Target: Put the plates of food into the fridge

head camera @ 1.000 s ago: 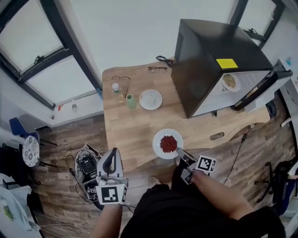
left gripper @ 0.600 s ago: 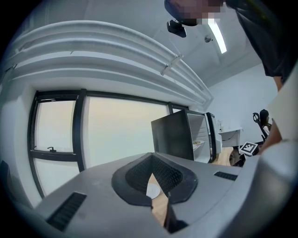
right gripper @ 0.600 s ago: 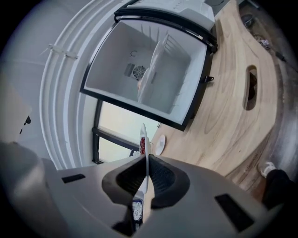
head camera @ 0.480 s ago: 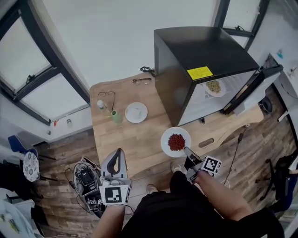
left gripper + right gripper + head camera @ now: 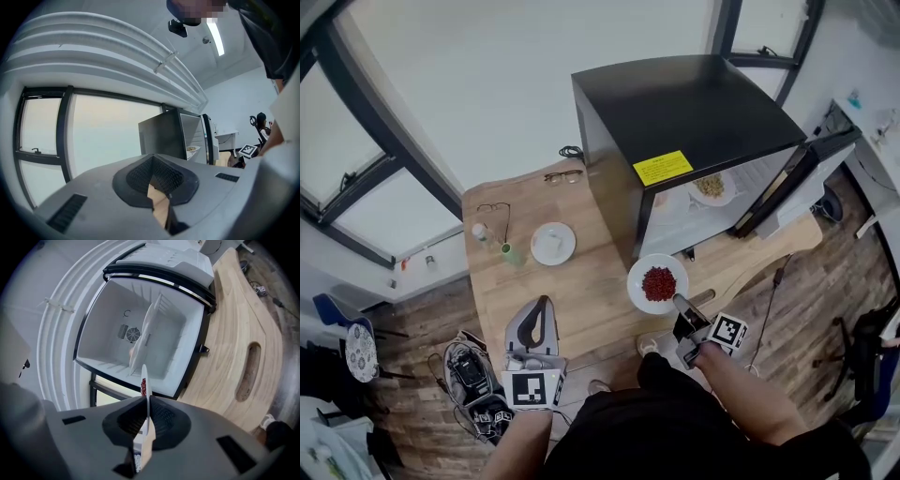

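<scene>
My right gripper [image 5: 678, 303] is shut on the near rim of a white plate of red food [image 5: 658, 283], held over the table's front edge in front of the fridge. In the right gripper view that plate [image 5: 145, 385] stands edge-on between the jaws. The black fridge [image 5: 684, 112] stands on the table with its door [image 5: 787, 183] swung open. A second plate of food [image 5: 710, 187] sits on its shelf [image 5: 154, 324]. My left gripper [image 5: 543, 303] hangs shut and empty over the table's front left edge. In its own view the left gripper [image 5: 157, 199] points at the fridge's side.
On the wooden table [image 5: 581, 281], left of the fridge, stand a white plate [image 5: 553, 243], a green bottle [image 5: 508, 253] and two pairs of glasses [image 5: 495, 210]. A slot [image 5: 249, 371] is cut into the tabletop. Cables and gear [image 5: 473, 380] lie on the floor at the left.
The right gripper has carried the plate of red food to the right, closer to the open fridge. The left gripper has kept its place, still shut.
</scene>
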